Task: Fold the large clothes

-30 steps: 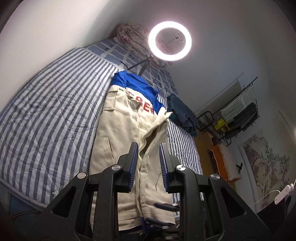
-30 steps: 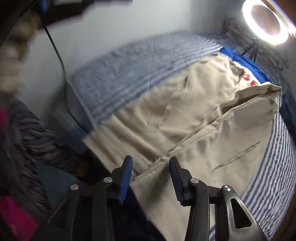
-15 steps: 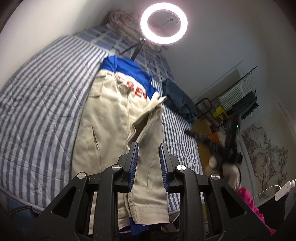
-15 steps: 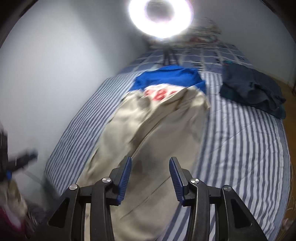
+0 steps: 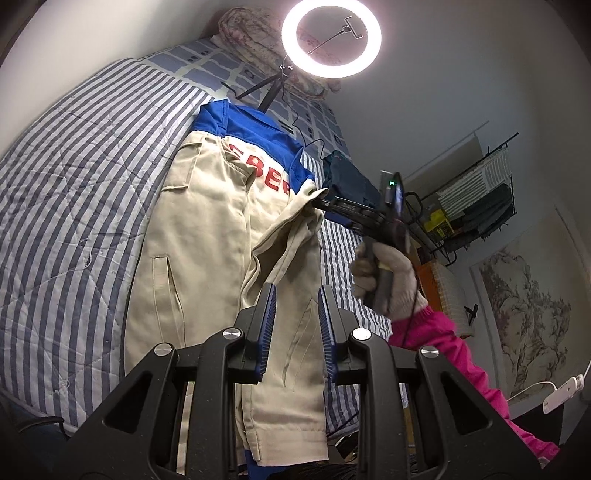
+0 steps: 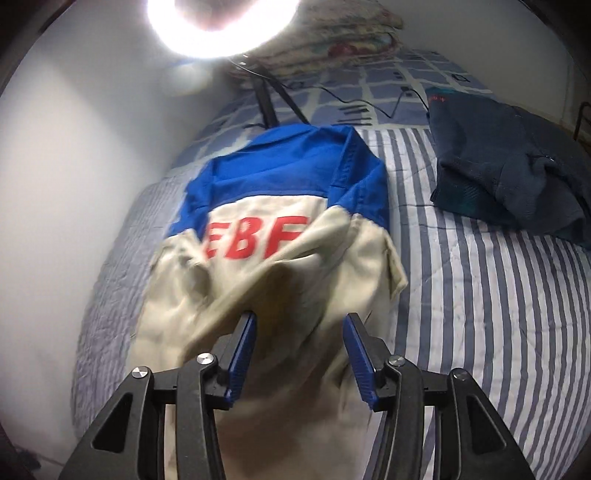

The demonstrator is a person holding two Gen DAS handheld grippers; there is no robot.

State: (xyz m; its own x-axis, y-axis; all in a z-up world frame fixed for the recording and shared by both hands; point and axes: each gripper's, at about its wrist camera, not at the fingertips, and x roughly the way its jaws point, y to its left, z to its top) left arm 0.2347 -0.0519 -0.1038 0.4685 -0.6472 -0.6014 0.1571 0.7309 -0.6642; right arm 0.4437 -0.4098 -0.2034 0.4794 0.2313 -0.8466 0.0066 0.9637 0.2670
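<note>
My left gripper [image 5: 294, 317] jaws apart above beige jacket [image 5: 207, 236] on striped bed [image 5: 74, 177], right gripper [image 6: 299, 345] closing, seemingly pinching its folded edge.

Beige-and-blue jacket [image 5: 207, 236] half-folded on striped bed [image 5: 74, 192]

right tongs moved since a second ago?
Yes. The right tongs swung from the bed's foot end, up along the beige jacket, toward the ring light at the head. Jaws closing, fabric edge bunched between them.
</note>
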